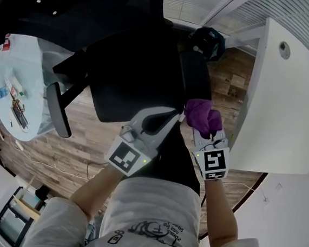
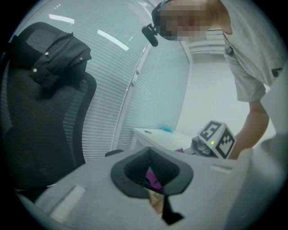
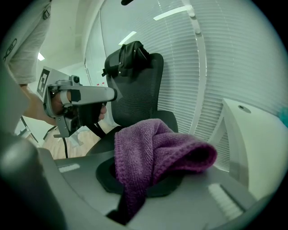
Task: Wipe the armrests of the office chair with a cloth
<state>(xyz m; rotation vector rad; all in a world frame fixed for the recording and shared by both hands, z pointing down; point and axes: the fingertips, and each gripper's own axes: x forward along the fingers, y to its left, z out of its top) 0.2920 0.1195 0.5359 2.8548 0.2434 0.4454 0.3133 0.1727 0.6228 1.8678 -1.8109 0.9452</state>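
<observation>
Purple cloth is pinched tight in the right gripper, just by the near end of the black office chair's right armrest. The left gripper, close beside it, is closed on nothing.

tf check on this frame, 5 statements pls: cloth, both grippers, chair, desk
1. The right gripper is shut on a purple cloth. True.
2. The left gripper holds a second cloth. False: its jaws are together with nothing between them.
3. A dark garment hangs over the top of the chair back. True.
4. The chair is white. False: it is black.
5. The cloth lies on the white desk. False: it is held up in the right gripper, in front of the chair.
</observation>
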